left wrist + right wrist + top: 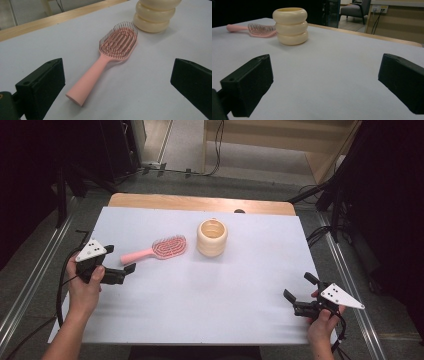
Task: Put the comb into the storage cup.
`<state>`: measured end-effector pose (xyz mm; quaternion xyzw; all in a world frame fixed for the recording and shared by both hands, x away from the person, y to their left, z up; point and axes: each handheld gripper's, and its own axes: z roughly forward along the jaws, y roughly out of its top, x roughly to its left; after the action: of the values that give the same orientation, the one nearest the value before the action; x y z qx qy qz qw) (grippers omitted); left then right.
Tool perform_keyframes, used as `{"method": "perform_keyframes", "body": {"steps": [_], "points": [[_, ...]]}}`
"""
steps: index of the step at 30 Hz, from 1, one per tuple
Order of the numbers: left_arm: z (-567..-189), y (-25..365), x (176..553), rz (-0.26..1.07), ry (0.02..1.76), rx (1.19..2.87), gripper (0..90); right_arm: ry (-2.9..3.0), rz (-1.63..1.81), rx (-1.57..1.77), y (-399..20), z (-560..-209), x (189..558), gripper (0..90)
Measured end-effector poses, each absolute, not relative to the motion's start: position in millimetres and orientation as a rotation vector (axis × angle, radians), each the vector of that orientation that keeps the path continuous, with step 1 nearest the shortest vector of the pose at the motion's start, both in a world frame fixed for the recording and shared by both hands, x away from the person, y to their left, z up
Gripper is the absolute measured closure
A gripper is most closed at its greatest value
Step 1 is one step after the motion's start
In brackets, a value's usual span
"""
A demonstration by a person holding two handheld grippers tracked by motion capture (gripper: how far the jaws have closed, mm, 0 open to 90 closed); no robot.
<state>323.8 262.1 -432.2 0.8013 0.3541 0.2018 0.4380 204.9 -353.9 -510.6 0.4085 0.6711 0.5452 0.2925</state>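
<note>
Black jaws stand spread wide at the bottom corners of the left gripper view, and between them, just ahead, lies the pink hairbrush, handle end toward me and bristles up. From the high view I see my left gripper at the left middle of the frame, empty, its tips just short of the handle end. The brush lies flat on the white table, its head pointing toward the cream ribbed cup at upper centre; head and cup sit near each other but apart.

My right gripper rests at the lower right of the frame, well apart from both things, also spread and holding nothing.

I judge the step in hand to be the reach for the brush handle. To do it well I would ease the left gripper forward so the handle runs between the jaws, come down low enough that the jaws flank the handle's middle rather than its rounded end, and close across its narrow width. The handle is smooth and tapered, so a hold near the tip could slip; farther up toward the neck should sit steadier and keep the head from swinging into the cup.
</note>
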Motion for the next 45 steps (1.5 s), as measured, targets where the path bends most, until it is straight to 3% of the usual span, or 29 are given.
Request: {"method": "perform_keyframes", "body": {"steps": [34, 45], "points": [[-419, 209, 397, 0.444, 0.71, 2.325, 0.0, 1.832, 1.433, 1.032, -348, -511, 205, 0.0], [-420, 212, 422, 0.383, 0.718, 2.426, 1.3, 1.839, 1.454, 1.042, -349, -511, 206, 0.0]]}}
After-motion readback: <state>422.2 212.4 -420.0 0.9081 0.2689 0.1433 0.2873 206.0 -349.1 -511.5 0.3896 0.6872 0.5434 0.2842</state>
